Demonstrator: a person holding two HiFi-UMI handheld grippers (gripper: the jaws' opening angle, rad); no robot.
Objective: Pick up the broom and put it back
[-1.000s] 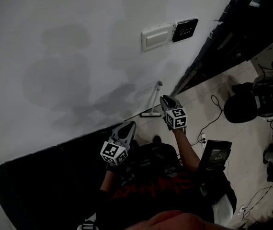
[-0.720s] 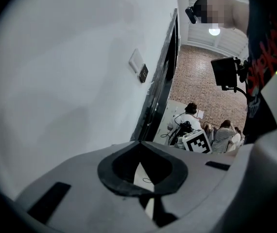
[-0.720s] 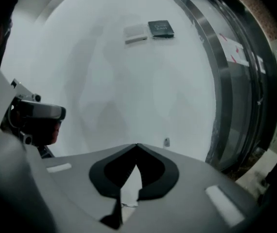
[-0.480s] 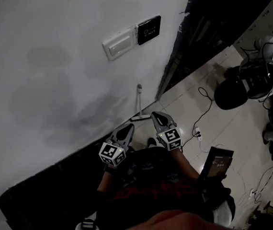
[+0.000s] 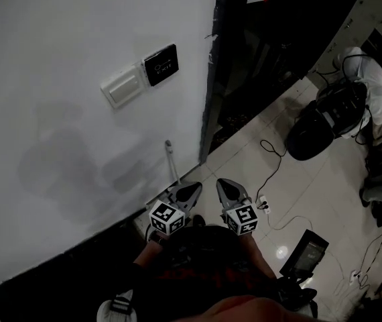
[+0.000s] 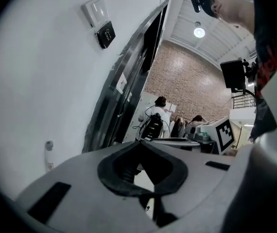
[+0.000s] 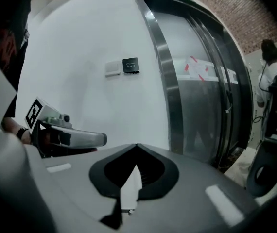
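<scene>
Grey jaws of our left gripper [image 5: 192, 188] and right gripper [image 5: 223, 184] are both pressed together, gripping nothing. We see the thin pale-handled broom [image 5: 171, 159] standing against the white wall [image 5: 57, 59], just beyond the left gripper.

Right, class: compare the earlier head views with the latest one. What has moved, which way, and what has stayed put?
The right gripper has pulled back from the broom toward the person, its jaws shut on nothing, and now sits beside the left gripper. The head view has swung right, showing more floor. Unchanged: the broom leans on the wall; the left gripper is shut and empty.
</scene>
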